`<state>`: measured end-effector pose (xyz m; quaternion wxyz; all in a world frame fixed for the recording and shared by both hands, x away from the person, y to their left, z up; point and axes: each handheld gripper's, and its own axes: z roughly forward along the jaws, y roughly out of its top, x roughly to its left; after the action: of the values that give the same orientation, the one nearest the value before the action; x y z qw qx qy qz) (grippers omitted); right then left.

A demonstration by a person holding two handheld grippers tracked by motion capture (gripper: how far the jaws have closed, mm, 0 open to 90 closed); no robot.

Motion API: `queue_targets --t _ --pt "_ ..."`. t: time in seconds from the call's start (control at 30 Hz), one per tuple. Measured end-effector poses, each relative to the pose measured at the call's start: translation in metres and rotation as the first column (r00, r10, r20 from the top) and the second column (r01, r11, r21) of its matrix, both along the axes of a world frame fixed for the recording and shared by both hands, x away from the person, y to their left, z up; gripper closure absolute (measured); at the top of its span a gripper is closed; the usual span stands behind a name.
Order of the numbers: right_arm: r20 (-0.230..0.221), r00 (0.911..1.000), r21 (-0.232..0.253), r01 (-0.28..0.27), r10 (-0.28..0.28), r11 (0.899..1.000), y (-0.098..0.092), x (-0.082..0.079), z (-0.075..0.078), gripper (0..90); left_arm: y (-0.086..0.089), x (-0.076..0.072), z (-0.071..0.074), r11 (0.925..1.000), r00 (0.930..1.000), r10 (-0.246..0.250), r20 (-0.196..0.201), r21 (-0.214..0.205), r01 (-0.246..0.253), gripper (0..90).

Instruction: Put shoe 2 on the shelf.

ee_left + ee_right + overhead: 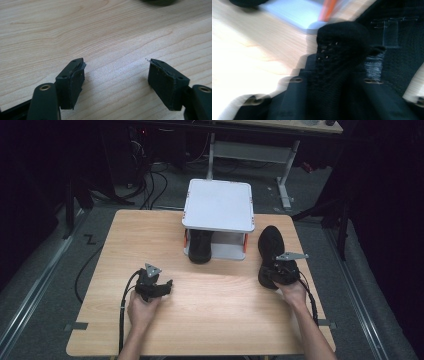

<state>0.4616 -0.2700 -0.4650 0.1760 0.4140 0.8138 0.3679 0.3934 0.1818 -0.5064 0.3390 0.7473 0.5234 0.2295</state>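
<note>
A wooden table (210, 305) is sitting under the high view, with a wide bare stretch of wood lying open across its near half. A white two-tier rack (218, 205) is standing at the far middle edge, sheltering one black shoe (200, 246) on its lower shelf. A second black shoe (270, 251) is lying just right of the rack, near the table's right edge. The left gripper (116, 75) is hovering low over bare wood, its jaws spread wide and holding nothing. The right gripper (285, 270) is closing on the second shoe's heel end, black mesh pressed between its jaws. The right gripper view is blurring heavily, so the exact grip is hard to make out.
</note>
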Motion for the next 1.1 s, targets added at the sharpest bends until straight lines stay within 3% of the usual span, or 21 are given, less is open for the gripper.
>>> queue_targets --t 0.03,0.17,0.3,0.47,0.8,1.1 --pt "0.033 0.9994 -0.044 -0.007 0.009 0.999 0.004 -0.002 0.001 74.7 0.000 0.000 0.000 1.0000 1.0000 0.000 0.000 0.001 0.000 29.9" --pt "0.004 1.0000 -0.020 -0.008 0.008 1.000 0.003 0.001 0.001 72.4 0.000 0.000 0.000 1.0000 1.0000 0.000 0.000 0.001 0.000 29.8" --pt "-0.007 0.9998 -0.090 -0.019 0.018 0.996 0.011 0.004 0.002 69.4 0.000 0.000 0.000 1.0000 1.0000 0.000 0.000 0.001 0.000 29.8" --pt "-0.030 0.9995 -0.054 -0.007 0.005 0.999 0.008 0.007 0.003 75.1 0.000 0.000 0.000 1.0000 1.0000 -0.001 0.001 -0.001 0.001 29.8" --pt "0.061 0.9981 -0.103 0.004 0.002 0.995 0.012 -0.003 0.002 83.5 0.000 0.000 0.000 1.0000 1.0000 0.000 0.000 0.000 0.000 29.7" --pt "0.079 0.9969 -0.096 0.007 0.001 0.995 0.011 -0.007 0.006 83.7 0.000 0.000 0.000 1.0000 1.0000 0.000 0.001 -0.003 0.000 29.8"
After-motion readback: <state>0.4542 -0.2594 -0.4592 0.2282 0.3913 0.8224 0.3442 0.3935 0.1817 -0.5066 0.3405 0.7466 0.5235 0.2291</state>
